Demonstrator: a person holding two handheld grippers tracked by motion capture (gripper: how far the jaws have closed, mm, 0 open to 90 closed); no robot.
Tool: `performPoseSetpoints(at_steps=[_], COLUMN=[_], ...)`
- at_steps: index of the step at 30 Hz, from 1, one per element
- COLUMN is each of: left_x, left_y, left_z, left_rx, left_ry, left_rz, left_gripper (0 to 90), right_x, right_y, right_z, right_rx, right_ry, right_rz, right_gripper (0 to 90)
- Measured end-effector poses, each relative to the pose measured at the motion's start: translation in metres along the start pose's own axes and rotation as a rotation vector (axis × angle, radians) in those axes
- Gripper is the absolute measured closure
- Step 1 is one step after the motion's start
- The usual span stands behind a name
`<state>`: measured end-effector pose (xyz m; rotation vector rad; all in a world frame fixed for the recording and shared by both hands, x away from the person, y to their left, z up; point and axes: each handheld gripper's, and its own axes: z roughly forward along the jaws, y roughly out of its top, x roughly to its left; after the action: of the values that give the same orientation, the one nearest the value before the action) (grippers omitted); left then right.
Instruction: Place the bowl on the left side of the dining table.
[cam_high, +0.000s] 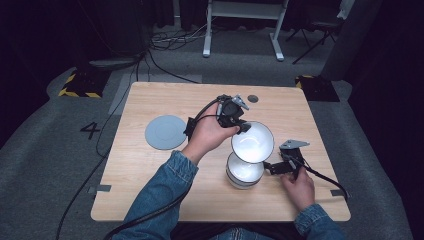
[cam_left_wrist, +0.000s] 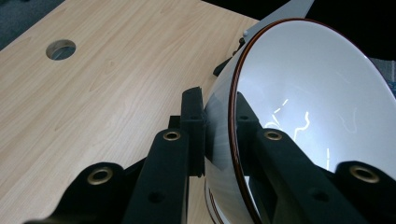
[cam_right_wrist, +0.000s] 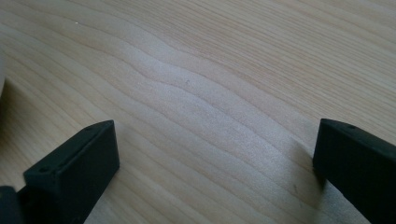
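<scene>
The left gripper (cam_high: 243, 127) clamps the rim of a glossy white bowl with a brown edge (cam_high: 253, 142), tilted above the stacked white bowls (cam_high: 244, 171) at six o'clock; the right gripper (cam_high: 271, 167) rests open at three o'clock of them.

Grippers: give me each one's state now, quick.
Left gripper: shut on the rim of the upper white bowl, which it holds tilted above the stacked bowls.
Right gripper: open, nothing between its jaws, low over the table.

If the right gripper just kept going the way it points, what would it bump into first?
Probably the stack of white bowls: the right gripper points toward it, jaws open over bare table. Depth is unclear.
</scene>
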<state>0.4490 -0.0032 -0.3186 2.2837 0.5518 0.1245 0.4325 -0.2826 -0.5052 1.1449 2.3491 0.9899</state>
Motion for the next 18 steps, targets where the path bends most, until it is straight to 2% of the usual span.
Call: performPoseSetpoints(at_steps=[4, 6, 7, 9, 11, 16, 18], left_x=[0.004, 0.007, 0.011, 0.016, 0.021, 0.042, 0.053], left_y=[0.001, 0.003, 0.005, 0.007, 0.008, 0.009, 0.009], left_z=[-0.001, -0.002, -0.003, -0.003, -0.001, -0.003, -0.006], left_rx=[-0.004, -0.013, -0.024, -0.042, -0.084, -0.079, -0.066], left_ry=[0.001, 0.010, 0.025, 0.047, 0.058, 0.092, 0.121], left_rz=[-0.003, -0.023, -0.038, -0.069, -0.130, -0.174, -0.192], left_gripper=[80.2, 80.2, 79.8, 79.7, 79.8, 79.7, 79.6], right_x=[0.000, 0.000, -0.002, -0.001, -0.001, -0.001, -0.001], right_y=[0.000, 0.000, 0.000, 0.000, 0.000, 0.000, 0.000], right_z=[0.000, 0.000, 0.000, 0.000, 0.000, 0.000, 0.000], right_rx=[0.000, -0.001, 0.002, 0.004, 0.006, 0.007, 0.006], right_ry=[0.000, 0.000, -0.002, -0.001, -0.001, 0.002, -0.001], right_rz=[0.000, -0.002, -0.021, -0.016, -0.012, -0.016, -0.019], right_gripper=[0.6, 0.6, 0.6, 0.6, 0.6, 0.6, 0.6])
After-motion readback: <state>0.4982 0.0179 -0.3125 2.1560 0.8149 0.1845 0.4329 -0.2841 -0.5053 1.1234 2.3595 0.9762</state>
